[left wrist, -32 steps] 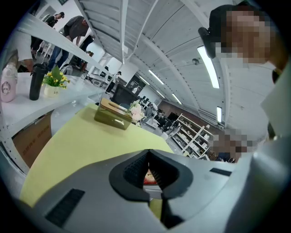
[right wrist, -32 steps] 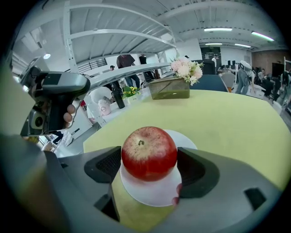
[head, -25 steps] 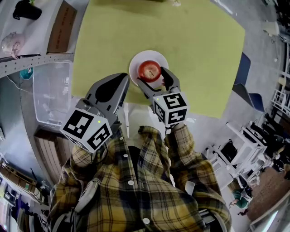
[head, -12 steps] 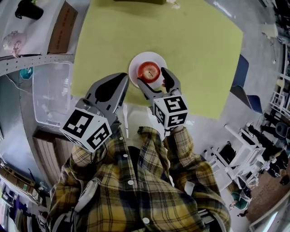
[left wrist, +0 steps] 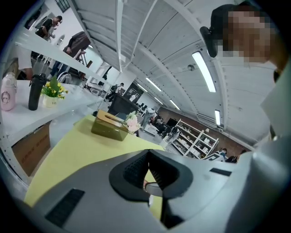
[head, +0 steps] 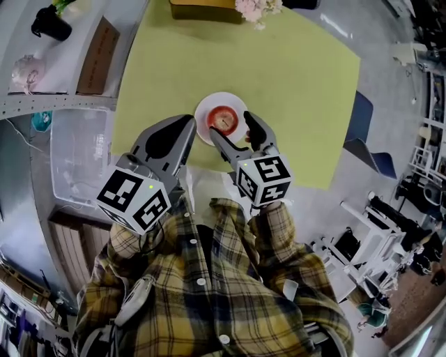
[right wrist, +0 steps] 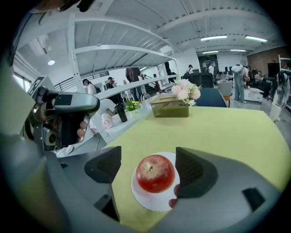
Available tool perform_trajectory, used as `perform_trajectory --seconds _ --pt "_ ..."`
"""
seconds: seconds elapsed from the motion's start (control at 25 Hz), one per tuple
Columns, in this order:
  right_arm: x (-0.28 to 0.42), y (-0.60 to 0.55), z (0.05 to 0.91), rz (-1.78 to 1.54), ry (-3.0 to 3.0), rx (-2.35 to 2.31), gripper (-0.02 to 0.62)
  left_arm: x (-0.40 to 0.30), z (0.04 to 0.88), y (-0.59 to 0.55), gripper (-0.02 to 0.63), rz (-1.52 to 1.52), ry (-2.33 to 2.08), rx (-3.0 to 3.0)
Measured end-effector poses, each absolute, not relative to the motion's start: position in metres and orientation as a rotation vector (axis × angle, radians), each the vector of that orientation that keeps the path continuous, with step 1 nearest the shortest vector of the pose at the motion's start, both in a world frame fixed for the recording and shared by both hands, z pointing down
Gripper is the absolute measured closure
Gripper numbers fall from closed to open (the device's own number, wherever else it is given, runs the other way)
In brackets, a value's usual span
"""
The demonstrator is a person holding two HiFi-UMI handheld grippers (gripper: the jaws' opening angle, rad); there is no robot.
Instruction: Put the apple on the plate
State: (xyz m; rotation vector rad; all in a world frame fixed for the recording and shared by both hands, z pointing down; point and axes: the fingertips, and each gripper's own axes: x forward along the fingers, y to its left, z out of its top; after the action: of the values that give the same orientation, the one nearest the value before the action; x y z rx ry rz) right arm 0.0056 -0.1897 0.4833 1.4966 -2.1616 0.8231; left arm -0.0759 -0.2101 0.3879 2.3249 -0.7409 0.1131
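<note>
A red apple (head: pixel 223 119) sits upright on a small white plate (head: pixel 207 104) near the front edge of the yellow-green table (head: pixel 300 84). My right gripper (head: pixel 232 131) is open just short of the plate, its jaws spread wider than the apple and not touching it. In the right gripper view the apple (right wrist: pixel 155 173) rests on the plate (right wrist: pixel 150 201) beyond the open right gripper (right wrist: pixel 148 162). My left gripper (head: pixel 169 138) hangs shut to the left of the plate, holding nothing. The left gripper (left wrist: pixel 148 159) has its pads pressed together.
An olive tissue box (head: pixel 202 8) and pale flowers (head: pixel 256 8) stand at the table's far edge. A clear plastic bin (head: pixel 77 150) is on the left beside the table. A blue chair (head: pixel 359 129) is on the right. A black bottle (head: pixel 50 24) stands on the side shelf.
My right gripper has drawn back a little from the apple, which stays on the plate. The head view has tilted, showing more of the far table edge. The left gripper has not moved.
</note>
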Motion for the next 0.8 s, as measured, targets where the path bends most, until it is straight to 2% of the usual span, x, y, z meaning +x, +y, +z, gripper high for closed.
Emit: perform_trajectory --seconds 0.16,0.36,0.8 --pt "0.007 -0.193 0.458 0.806 -2.216 1.505 0.228 -0.072 0.37 -0.213 0.598 0.081 -0.751 2.357" --pt "0.003 -0.198 0.42 0.75 -2.279 1.529 0.267 -0.075 0.343 -0.217 0.598 0.045 -0.758 2.408" --pt "-0.009 -0.214 0.294 0.457 -2.488 1.624 0.416 -0.081 0.271 -0.224 0.598 -0.052 -0.797 2.526"
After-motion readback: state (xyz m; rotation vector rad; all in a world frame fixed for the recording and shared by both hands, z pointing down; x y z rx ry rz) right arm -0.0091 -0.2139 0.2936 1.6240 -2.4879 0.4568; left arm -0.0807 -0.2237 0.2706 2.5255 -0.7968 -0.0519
